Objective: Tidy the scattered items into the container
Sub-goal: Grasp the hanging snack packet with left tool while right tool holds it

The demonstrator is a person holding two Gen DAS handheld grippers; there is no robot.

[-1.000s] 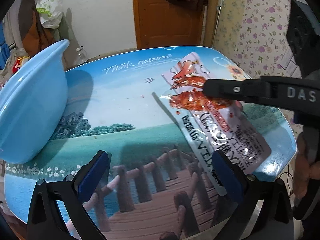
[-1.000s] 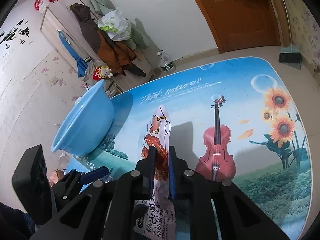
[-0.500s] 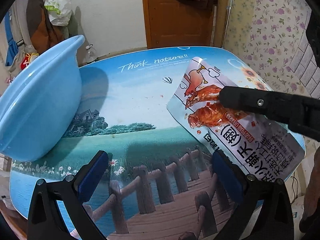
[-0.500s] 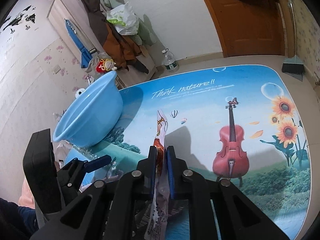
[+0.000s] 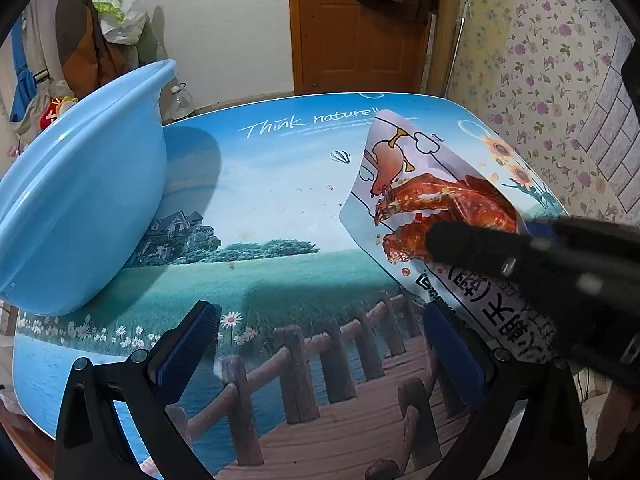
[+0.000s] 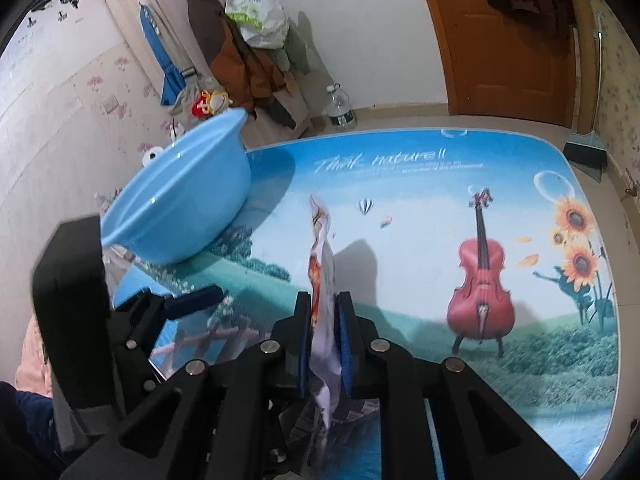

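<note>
My right gripper [image 6: 325, 312] is shut on a white snack packet [image 6: 322, 248] printed with red roasted chicken, held edge-on above the table. In the left wrist view the same snack packet [image 5: 424, 208] hangs at the right with the right gripper [image 5: 436, 240] clamped across it. A light blue plastic basin [image 5: 76, 204] stands at the table's left side, and the blue basin [image 6: 180, 216] lies left of the packet in the right wrist view. My left gripper [image 5: 320, 340] is open over the table's near edge, with nothing between its blue pads [image 5: 188, 344].
The table [image 6: 400, 208] carries a printed picture with a violin and sunflowers. Behind it are a wooden door [image 5: 360, 24], hanging clothes and a plastic bag [image 6: 256, 16], a water bottle [image 6: 340, 108] on the floor and a dustpan [image 6: 586, 152].
The right gripper has lifted the packet off the table and carried it leftward, turning it from flat to edge-on. The left gripper has barely moved.
</note>
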